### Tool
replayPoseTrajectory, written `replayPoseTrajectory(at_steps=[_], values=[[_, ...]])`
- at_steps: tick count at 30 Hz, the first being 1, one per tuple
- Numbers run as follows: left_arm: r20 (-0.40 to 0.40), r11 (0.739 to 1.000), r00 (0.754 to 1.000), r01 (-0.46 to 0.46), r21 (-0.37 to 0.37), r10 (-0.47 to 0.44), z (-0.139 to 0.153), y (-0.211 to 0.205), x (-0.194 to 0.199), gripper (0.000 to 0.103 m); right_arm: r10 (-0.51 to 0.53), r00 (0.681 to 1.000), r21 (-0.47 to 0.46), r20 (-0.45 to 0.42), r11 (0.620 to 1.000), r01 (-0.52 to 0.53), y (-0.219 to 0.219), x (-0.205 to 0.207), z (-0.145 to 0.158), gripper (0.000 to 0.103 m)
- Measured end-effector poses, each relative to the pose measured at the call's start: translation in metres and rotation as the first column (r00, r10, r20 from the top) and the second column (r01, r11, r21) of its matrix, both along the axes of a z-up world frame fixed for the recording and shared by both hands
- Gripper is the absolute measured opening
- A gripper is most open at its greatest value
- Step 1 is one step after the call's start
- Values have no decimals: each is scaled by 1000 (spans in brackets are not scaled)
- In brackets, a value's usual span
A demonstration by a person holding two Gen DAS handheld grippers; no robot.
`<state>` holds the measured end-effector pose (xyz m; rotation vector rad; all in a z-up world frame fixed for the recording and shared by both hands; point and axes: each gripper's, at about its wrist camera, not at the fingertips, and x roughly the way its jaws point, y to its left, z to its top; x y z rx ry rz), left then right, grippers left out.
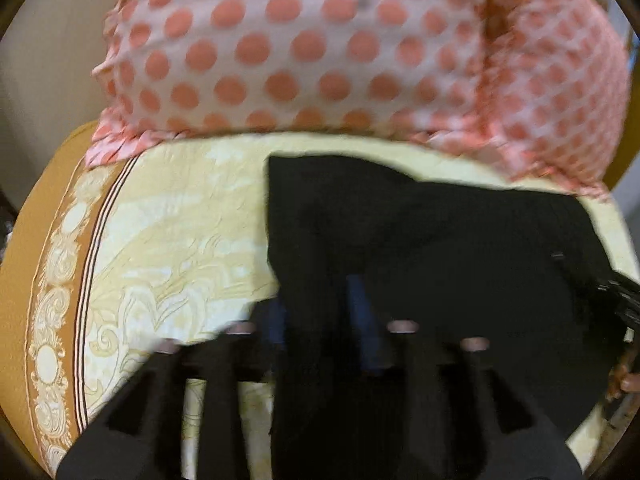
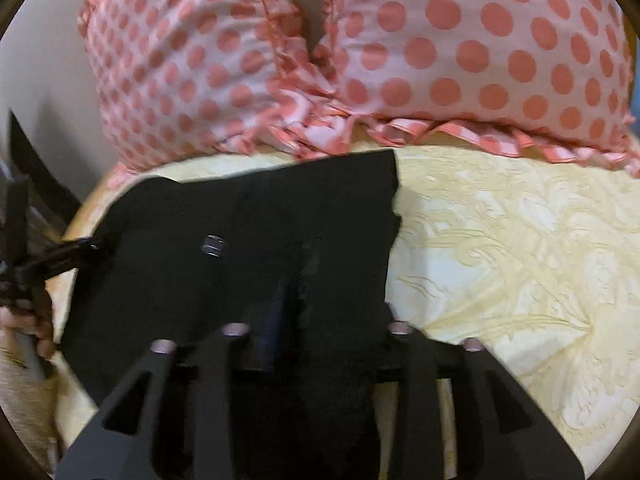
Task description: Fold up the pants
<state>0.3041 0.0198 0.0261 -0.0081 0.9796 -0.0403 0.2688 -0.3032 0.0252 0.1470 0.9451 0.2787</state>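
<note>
The black pants (image 1: pixel 420 240) lie on a cream patterned bedspread (image 1: pixel 168 232). In the left wrist view my left gripper (image 1: pixel 320 312) is shut on a fold of the black fabric, which runs between its fingers down to the frame's bottom. The right gripper (image 1: pixel 624 304) shows at the right edge, at the pants' far corner. In the right wrist view the pants (image 2: pixel 224 232) spread left of centre, with a small metal button (image 2: pixel 214 245) on them. My right gripper (image 2: pixel 304 312) is shut on a bunched edge of the cloth. The left gripper (image 2: pixel 72 252) shows at the left, holding the other corner.
Two pink pillows with coral dots (image 1: pixel 304 48) (image 2: pixel 460 48) lie along the far edge of the bed. The bedspread (image 2: pixel 520 248) has an orange border (image 1: pixel 36 264) at the left. A pale wall (image 2: pixel 44 64) is behind. A hand (image 2: pixel 28 328) shows at the left edge.
</note>
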Motion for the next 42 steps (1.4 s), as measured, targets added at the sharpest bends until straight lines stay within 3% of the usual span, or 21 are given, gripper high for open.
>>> replayPoseTrajectory(at_steps=[1,3,5,6,9,12,16,17,19,23,24,25,28,34,42], values=[[12,1000,1000,-26,18,25,1,3,-2,67,-20,1000,-46,12,999,21,1,-3,3,65],[64,994,994,-88,59,84,11,11,-13,73,-76,993,-157,85,984,88,1,-18,16,70],[128,991,986,-118,61,110,26,17,-31,79,-86,978,-211,188,969,126,5,-44,34,71],[155,993,982,-113,31,107,34,17,-45,88,-75,974,-220,214,968,123,8,-50,39,72],[172,995,985,-2,-97,19,43,1,-84,95,35,963,-219,268,975,25,28,-81,55,88],[164,995,983,87,-56,-77,33,-33,-109,95,140,962,-261,236,962,-76,54,-99,48,87],[37,991,991,129,-25,-128,2,-61,-106,95,187,978,-375,87,916,-142,78,-90,15,83],[-1,992,992,122,-6,-122,-9,-64,-103,98,181,982,-366,55,918,-149,78,-86,8,83],[33,992,992,116,40,-118,-13,-68,-105,101,163,986,-336,43,931,-139,73,-83,7,85],[38,996,995,87,36,-88,-9,-65,-108,101,121,991,-318,63,943,-95,69,-91,15,88],[45,996,996,79,34,-80,-6,-63,-116,101,108,990,-303,85,950,-78,68,-100,20,98],[62,996,995,77,33,-79,-4,-60,-126,101,94,989,-284,114,957,-58,66,-110,26,102],[114,996,992,53,76,-61,1,-50,-161,101,2,980,-222,200,974,44,61,-149,38,102],[162,996,987,-26,89,11,-14,-34,-232,101,-63,985,-161,159,983,89,72,-192,12,102],[206,993,978,-41,106,18,-26,-33,-261,101,-87,984,-144,154,984,110,92,-219,-7,102]])
